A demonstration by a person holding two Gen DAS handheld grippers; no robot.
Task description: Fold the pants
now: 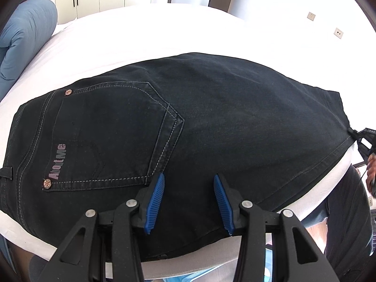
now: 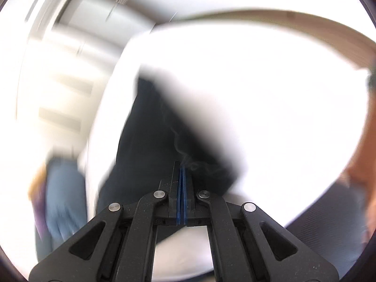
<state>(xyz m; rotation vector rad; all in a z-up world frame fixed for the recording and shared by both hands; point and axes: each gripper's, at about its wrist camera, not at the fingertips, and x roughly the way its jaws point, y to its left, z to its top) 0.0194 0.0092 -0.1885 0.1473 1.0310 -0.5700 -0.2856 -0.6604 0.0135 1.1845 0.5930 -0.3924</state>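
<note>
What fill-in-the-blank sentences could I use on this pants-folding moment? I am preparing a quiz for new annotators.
1. The black jeans lie on a ____ bed sheet.
2. The left gripper hovers with its jaws ____.
3. The right gripper is ____ on the jeans' fabric.
4. The lettering by the back pocket reads "About ____".

Missing words: white; open; shut; Me

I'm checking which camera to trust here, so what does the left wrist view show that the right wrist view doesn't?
Only the left wrist view: sharp detail of the pants' back pocket, its printed lettering, and the left hand-held gripper open above the fabric. Only the right wrist view: the right hand-held gripper shut on the pants' edge, all motion-blurred. Both: the dark pants on the white bed.
</note>
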